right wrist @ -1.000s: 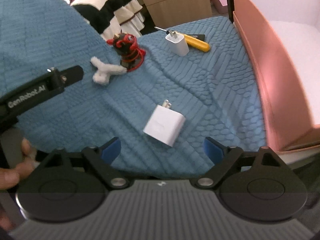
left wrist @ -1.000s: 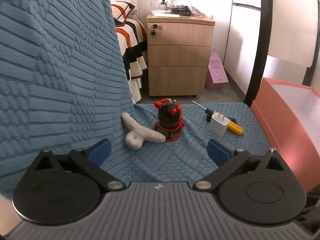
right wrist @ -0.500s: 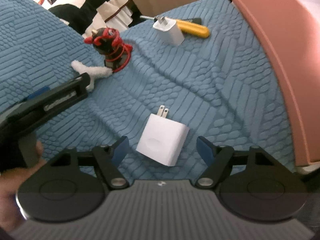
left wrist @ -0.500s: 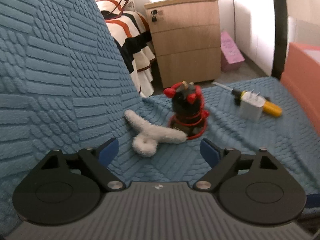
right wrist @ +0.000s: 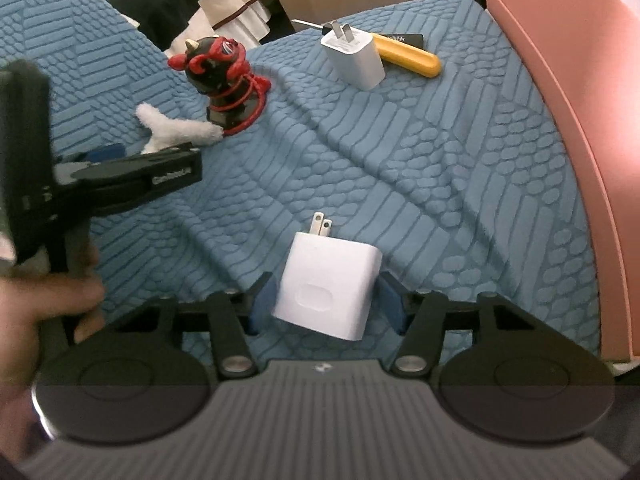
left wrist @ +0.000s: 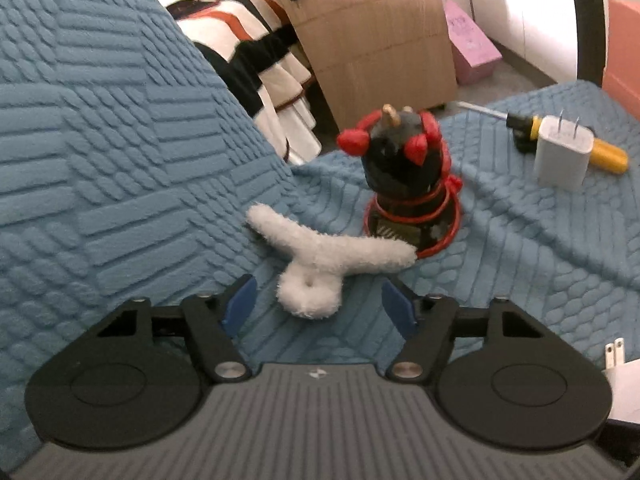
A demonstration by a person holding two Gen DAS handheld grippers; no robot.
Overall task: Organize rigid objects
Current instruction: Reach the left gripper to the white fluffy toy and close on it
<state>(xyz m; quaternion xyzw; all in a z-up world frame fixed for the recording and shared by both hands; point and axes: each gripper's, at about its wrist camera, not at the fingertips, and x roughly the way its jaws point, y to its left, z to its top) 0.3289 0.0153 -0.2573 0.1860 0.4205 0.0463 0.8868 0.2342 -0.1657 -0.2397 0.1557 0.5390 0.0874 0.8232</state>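
**Blue pads close in on two targets at once**

Left wrist view: the left gripper has dropped lower and nearer over the last second, and its jaws now stand apart on either side of the round end of the white fuzzy piece, not yet touching it. Just beyond, touching the fuzzy arm, stands the black-and-red figurine. Further right, a small white charger stands against the yellow-handled screwdriver on the blue textured blanket.

Right wrist view: the right gripper has advanced until the large white charger, prongs pointing away, sits between its blue pads. The jaws look narrowed around it, but whether they already pinch it I cannot tell. The pink box lies along the right edge, likely the destination.

Both approaches look finished; closing and lifting probably come next.
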